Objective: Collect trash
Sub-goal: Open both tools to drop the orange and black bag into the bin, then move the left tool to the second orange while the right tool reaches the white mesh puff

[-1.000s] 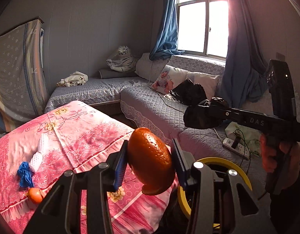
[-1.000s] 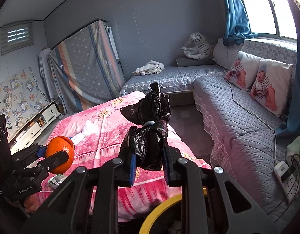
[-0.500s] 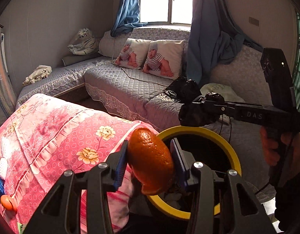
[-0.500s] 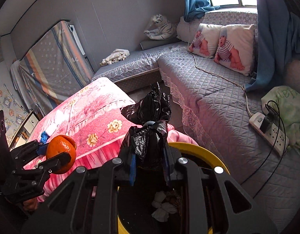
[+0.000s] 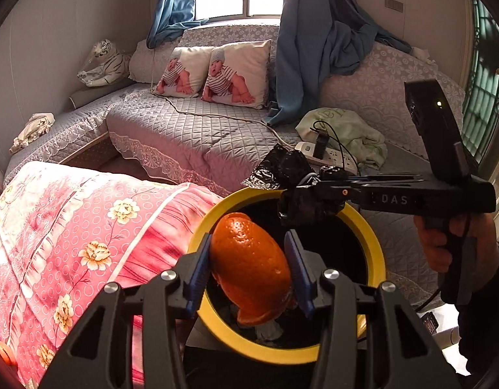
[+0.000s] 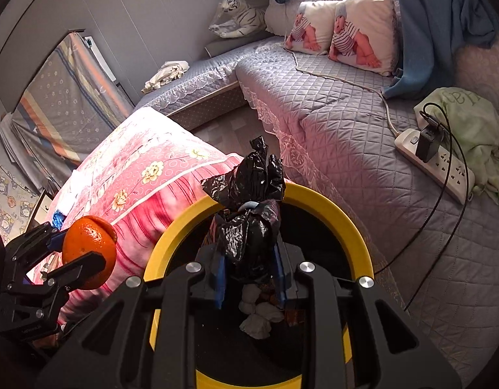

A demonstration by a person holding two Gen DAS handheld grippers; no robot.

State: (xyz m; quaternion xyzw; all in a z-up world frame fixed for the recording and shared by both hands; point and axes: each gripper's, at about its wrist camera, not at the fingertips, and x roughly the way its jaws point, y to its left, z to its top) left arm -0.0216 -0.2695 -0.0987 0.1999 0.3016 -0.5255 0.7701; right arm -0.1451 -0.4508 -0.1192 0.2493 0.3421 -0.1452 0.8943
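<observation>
My left gripper (image 5: 249,269) is shut on an orange peel (image 5: 251,265) and holds it over the near left part of a yellow-rimmed trash bin (image 5: 377,243). My right gripper (image 6: 249,275) is shut on a crumpled black plastic bag (image 6: 249,223) and holds it above the bin's opening (image 6: 340,217). White crumpled tissues (image 6: 259,317) lie inside the bin. In the left wrist view the right gripper (image 5: 301,201) reaches in from the right over the bin's far rim. In the right wrist view the left gripper (image 6: 77,253) with the peel (image 6: 87,246) is at the left.
A pink floral bed (image 5: 71,233) lies left of the bin. A grey quilted corner sofa (image 5: 191,136) runs behind it, with a power strip and cables (image 6: 434,162), a green cloth (image 6: 476,129) and baby-print pillows (image 5: 217,74). Another orange piece (image 5: 3,351) lies on the bed's left edge.
Both grippers have moved right and down from over the bed to over the bin. Each keeps hold of its load.
</observation>
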